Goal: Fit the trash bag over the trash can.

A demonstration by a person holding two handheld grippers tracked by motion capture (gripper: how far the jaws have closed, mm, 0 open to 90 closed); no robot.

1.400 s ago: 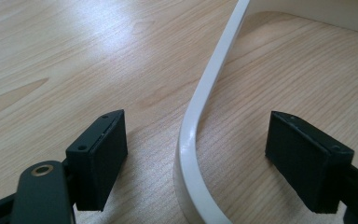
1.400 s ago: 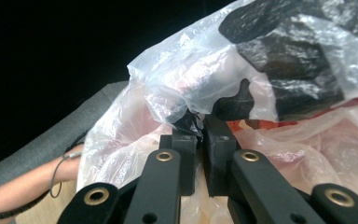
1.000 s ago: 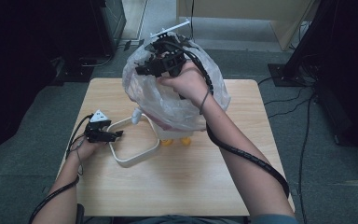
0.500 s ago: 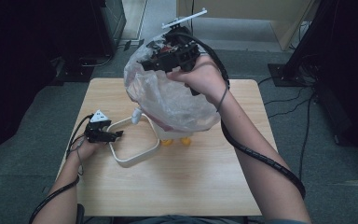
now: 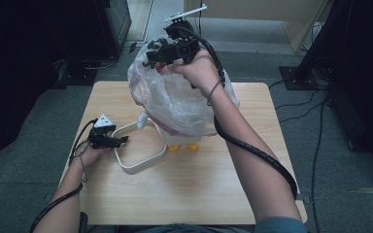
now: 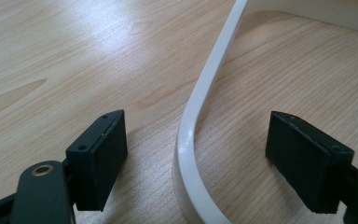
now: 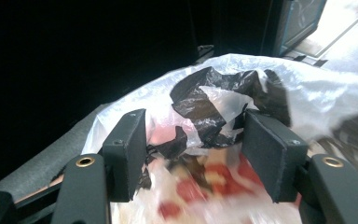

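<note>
Two grippers: both with jaws spread.
Left gripper [image 5: 111,141]: low by the table's [image 5: 199,194] left edge, straddling the white frame's [image 5: 141,165] rim without pressing it.
Right gripper [image 5: 162,53]: jaws lately shifting, pads loosely flanking the crumpled plastic bag [image 5: 179,104], raised over the far edge.

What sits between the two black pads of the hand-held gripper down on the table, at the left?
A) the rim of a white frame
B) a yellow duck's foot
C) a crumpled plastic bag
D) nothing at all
A: in the left gripper view the white frame's rim curves up between the pads of the left hand-held gripper, which stand apart from it.
</note>
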